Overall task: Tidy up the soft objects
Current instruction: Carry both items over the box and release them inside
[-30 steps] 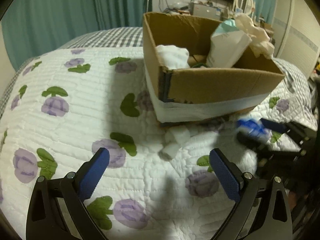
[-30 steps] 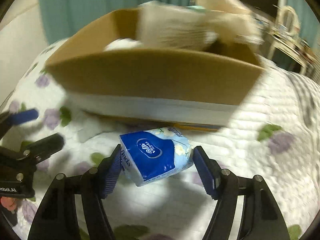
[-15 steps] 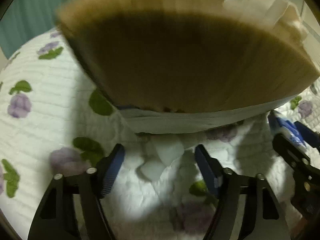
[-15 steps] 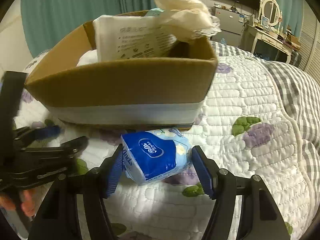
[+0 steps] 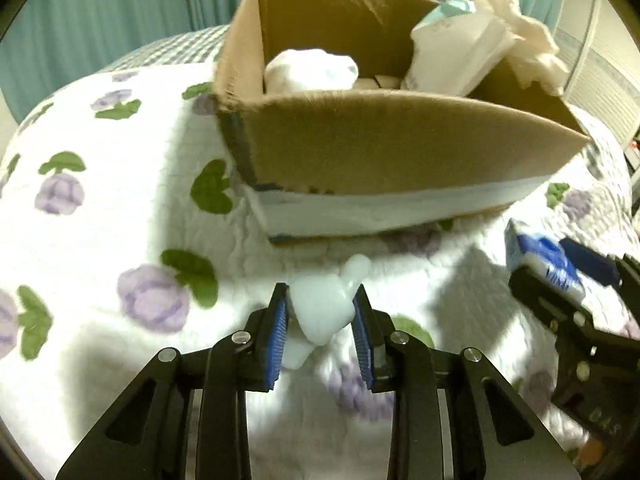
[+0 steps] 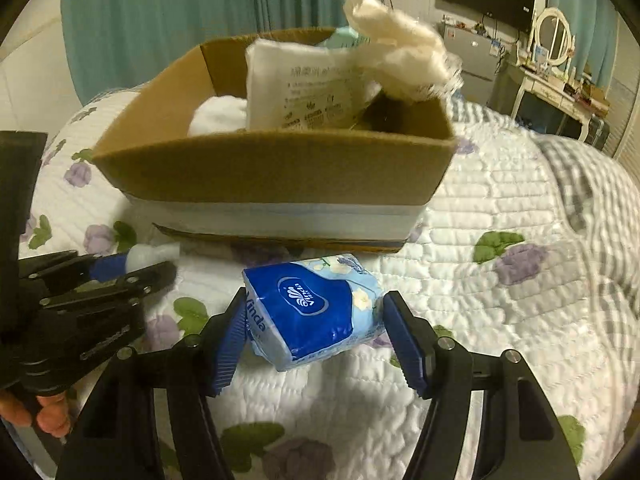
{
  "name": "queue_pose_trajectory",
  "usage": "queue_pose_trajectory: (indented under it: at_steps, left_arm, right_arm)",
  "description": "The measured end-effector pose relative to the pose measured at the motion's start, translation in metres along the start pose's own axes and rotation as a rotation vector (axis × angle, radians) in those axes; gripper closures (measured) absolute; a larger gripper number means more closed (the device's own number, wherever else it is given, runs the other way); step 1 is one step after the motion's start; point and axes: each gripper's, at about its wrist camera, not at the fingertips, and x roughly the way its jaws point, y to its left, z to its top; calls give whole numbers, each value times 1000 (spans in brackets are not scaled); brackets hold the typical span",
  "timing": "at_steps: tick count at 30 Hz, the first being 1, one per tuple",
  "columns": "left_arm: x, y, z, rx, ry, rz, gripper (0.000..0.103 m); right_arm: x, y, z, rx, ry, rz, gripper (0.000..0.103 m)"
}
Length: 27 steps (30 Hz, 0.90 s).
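The left gripper (image 5: pixel 320 320) has just been closing, and its blue pads now pinch a small white wad (image 5: pixel 323 307) lying on the quilt (image 5: pixel 100 240), just in front of the box (image 5: pixel 400 152). The wad bulges up between the pads, with a lobe sticking out toward 12 o'clock and a corner drooping toward 6 o'clock.

The right gripper (image 6: pixel 316 332) holds a blue tissue pack (image 6: pixel 314 308) between half-spread jaws. The left pad presses the pack's side; at the right pad, contact is hard to confirm. The pack sits tilted, its low corner toward 6 o'clock.

The box stands at 12 o'clock from both grippers and already carries a white bundle (image 5: pixel 312 70), a white packet (image 5: pixel 456 56) and a cream cloth (image 5: pixel 528 52) draped over the far corner.

Hazards, as judged from this position:

1. Wad slip. The wad is soft and only partly gripped. A fast lift may let it squeeze out downward.
2. Quilt snag. The pads are close to the quilt; fabric may be caught with the wad and rise with it.
3. Pack rotation. The tilted pack may pivot and drop if the grip is one-sided.
4. Wall strike. The near box wall is tall; a low approach could push the box away across the quilt.
5. Gripper collision. The two grippers work near each other and share one target.
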Motion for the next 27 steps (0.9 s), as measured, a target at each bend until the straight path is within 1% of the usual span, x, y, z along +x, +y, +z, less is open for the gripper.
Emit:
queue_pose_trajectory:
  at_steps: [3, 8, 10, 12, 15, 19, 22, 27]
  left_arm:
    - [-22, 1, -7, 9, -20, -7, 74]
    - [-57, -2, -14, 21, -62, -17, 75]
    - [-70, -11, -10, 32, -81, -19, 75]
    - [-93, -16, -13, 39, -106, -22, 75]
    - [-112, -12, -8, 44, -145, -38, 75]
    - [-136, -13, 2, 53, -195, -42, 74]
    - [-156, -16, 12, 62, -238, -48, 75]
    - [-178, -18, 35, 80, -307, -47, 74]
  right_arm:
    - [-17, -3, 8, -17, -28, -15, 38]
    - [-64, 7, 8, -30, -87, -26, 38]
    - [-78, 8, 9, -38, -105, -32, 38]
    - [-96, 15, 3, -52, -126, -38, 38]
    - [-119, 20, 4, -70, -159, -45, 38]
    - [-147, 22, 11, -95, -205, -47, 38]
    - [-165, 25, 20, -121, -241, -45, 38]
    - [-186, 27, 46, -151, -304, -35, 38]
